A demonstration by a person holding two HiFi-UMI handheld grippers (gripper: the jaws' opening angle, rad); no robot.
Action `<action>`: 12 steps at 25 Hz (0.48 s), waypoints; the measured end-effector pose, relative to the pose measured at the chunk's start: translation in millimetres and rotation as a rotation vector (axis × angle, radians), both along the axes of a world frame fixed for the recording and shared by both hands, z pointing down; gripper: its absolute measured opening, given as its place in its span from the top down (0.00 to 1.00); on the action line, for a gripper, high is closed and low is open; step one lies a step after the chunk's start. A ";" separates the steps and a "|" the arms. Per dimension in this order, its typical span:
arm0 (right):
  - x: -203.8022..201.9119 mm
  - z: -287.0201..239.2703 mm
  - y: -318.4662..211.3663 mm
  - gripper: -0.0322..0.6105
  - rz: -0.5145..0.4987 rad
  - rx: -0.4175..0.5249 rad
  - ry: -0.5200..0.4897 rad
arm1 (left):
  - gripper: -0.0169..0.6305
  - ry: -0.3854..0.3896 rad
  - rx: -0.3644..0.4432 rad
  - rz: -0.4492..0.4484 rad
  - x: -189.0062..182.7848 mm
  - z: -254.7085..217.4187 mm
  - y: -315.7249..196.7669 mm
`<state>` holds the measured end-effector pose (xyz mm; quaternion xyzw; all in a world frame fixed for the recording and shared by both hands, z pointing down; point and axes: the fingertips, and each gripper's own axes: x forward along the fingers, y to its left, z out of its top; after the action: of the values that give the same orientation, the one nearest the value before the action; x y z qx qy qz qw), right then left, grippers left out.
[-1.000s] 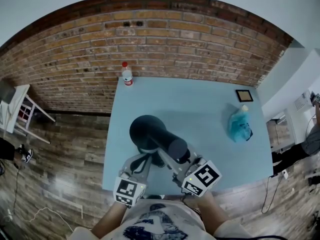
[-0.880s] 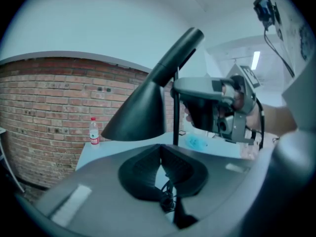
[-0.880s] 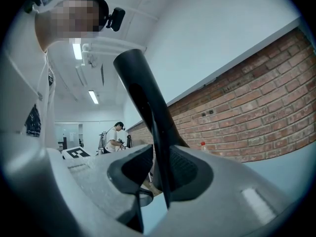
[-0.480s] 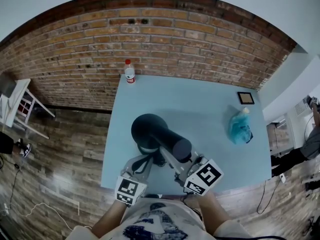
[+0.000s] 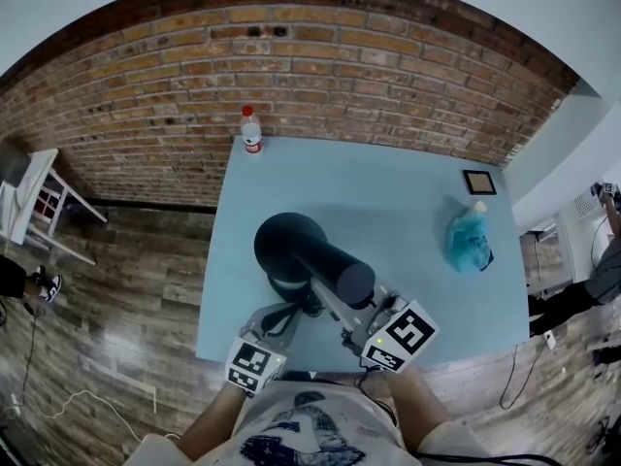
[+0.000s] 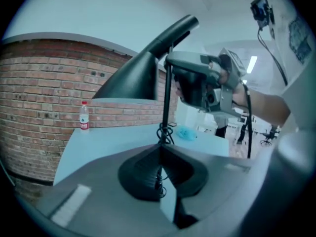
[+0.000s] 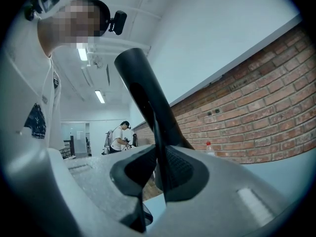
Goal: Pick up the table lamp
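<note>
The dark table lamp [image 5: 291, 248] stands near the front of the light blue table [image 5: 388, 202], its cone shade [image 6: 133, 78] tilted on a thin upright stem [image 6: 167, 102]. My right gripper [image 5: 342, 311] is shut on the lamp's stem [image 7: 159, 147] high up, as the left gripper view also shows [image 6: 205, 83]. My left gripper [image 5: 288, 304] is low at the lamp's foot. Its jaws stand close together [image 6: 160, 154], with the stem and its coiled cord [image 6: 165, 132] in line with the narrow gap. The base is hidden behind them, and a grip cannot be made out.
A water bottle [image 5: 251, 130] stands at the table's far left corner by the brick wall. A blue plastic bag [image 5: 468, 241] and a small square frame [image 5: 478, 182] lie at the right. A white rack [image 5: 34, 207] stands on the floor to the left.
My left gripper has sunk a little toward the lamp's foot. The right gripper and the lamp have kept their place.
</note>
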<state>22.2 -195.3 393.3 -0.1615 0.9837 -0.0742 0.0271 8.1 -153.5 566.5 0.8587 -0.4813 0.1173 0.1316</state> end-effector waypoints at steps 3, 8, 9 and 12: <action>-1.4 0.2 -0.3 0.87 -0.004 0.005 -0.002 | 0.98 -0.018 -0.033 0.022 3.4 14.7 3.3; -0.8 0.8 0.7 0.87 0.003 0.002 -0.009 | 0.97 -0.022 -0.078 0.064 15.5 31.5 5.7; -0.9 0.9 0.6 0.87 0.002 0.003 -0.007 | 0.97 -0.028 -0.088 0.067 16.8 35.1 5.5; -0.7 0.8 0.4 0.87 -0.002 0.010 0.001 | 0.95 -0.038 -0.103 0.073 22.0 45.0 2.1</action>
<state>21.5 -194.9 394.1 -0.1607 0.9842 -0.0690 0.0274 30.0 -151.3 611.5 0.8653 -0.4453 0.1628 0.1622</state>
